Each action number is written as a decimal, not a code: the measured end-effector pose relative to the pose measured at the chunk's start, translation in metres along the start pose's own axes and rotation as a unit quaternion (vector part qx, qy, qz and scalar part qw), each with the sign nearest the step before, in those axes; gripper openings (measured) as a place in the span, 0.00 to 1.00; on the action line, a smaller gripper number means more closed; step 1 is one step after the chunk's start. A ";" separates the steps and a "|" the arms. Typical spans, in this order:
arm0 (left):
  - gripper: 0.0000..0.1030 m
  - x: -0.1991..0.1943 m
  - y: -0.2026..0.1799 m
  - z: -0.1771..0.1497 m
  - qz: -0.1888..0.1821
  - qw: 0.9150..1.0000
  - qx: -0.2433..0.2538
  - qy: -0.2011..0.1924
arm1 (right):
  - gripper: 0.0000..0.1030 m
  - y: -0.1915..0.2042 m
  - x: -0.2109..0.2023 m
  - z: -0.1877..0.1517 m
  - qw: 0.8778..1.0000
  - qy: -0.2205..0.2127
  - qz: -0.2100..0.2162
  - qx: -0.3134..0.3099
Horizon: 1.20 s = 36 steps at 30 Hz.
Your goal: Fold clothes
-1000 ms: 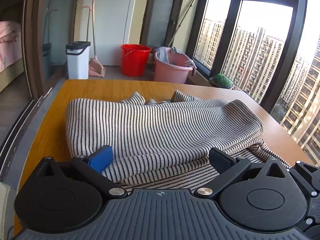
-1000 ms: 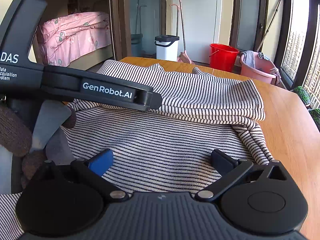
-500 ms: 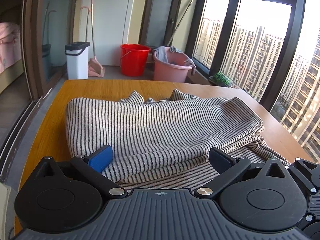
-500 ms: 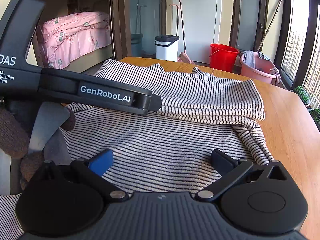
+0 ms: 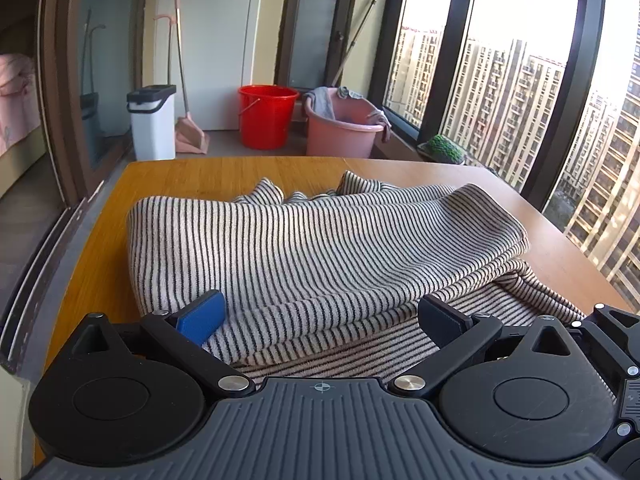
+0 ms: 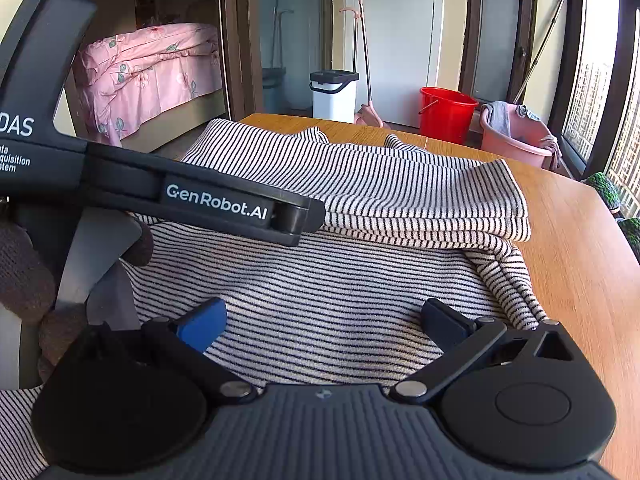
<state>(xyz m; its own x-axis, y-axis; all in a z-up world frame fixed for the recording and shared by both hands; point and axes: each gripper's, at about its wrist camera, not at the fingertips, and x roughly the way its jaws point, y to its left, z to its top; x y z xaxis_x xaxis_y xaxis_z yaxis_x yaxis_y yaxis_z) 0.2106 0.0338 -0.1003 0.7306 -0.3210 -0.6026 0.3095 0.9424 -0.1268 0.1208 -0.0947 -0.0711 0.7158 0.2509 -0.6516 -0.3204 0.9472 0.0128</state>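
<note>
- While the striped garment (image 5: 320, 248) lies spread across the wooden tabletop (image 5: 216, 176), its far half sits doubled over into a thick stack of layers, with a single flat layer running nearer from that fold.
- The left tool (image 5: 320, 318) hangs low at the near edge of the garment's folded stack, its blue pad and black pad spread wide apart with nothing between them but the cloth lying below.
- The right tool (image 6: 322, 322) hovers over the garment's flat near layer, its jaws likewise released and parted, gripping nothing.
- Seen from the right wrist view, the left tool's black body marked "GenRobot.AI" reaches over the garment's left side, with a gloved hand (image 6: 24, 276) wrapped around its handle.
- Beyond the garment's far edge, past the tabletop, stand a white bin (image 5: 152, 122), a red bucket (image 5: 266, 116) and a pink basin (image 5: 342, 126) with rags draped on its rim.
- Far left of the garment, through a doorway, a bed with a pink floral cover (image 6: 148, 76) shows.
</note>
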 end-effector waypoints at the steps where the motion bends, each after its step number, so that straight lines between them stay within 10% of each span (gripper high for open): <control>1: 1.00 0.000 0.000 0.000 -0.001 1.000 0.000 0.000 | 1.00 0.001 0.000 0.000 1.000 0.000 0.000 0.000; 36: 1.00 -0.007 0.012 -0.005 -0.041 0.998 -0.038 -0.019 | 1.00 0.002 0.000 -0.001 1.000 0.000 -0.001 -0.001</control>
<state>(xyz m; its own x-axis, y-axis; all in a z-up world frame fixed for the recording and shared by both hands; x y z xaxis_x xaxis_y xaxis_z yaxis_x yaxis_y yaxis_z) 0.2062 0.0483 -0.1012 0.7282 -0.3985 -0.5577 0.3230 0.9171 -0.2335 0.1198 -0.0929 -0.0716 0.7158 0.2494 -0.6523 -0.3201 0.9473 0.0109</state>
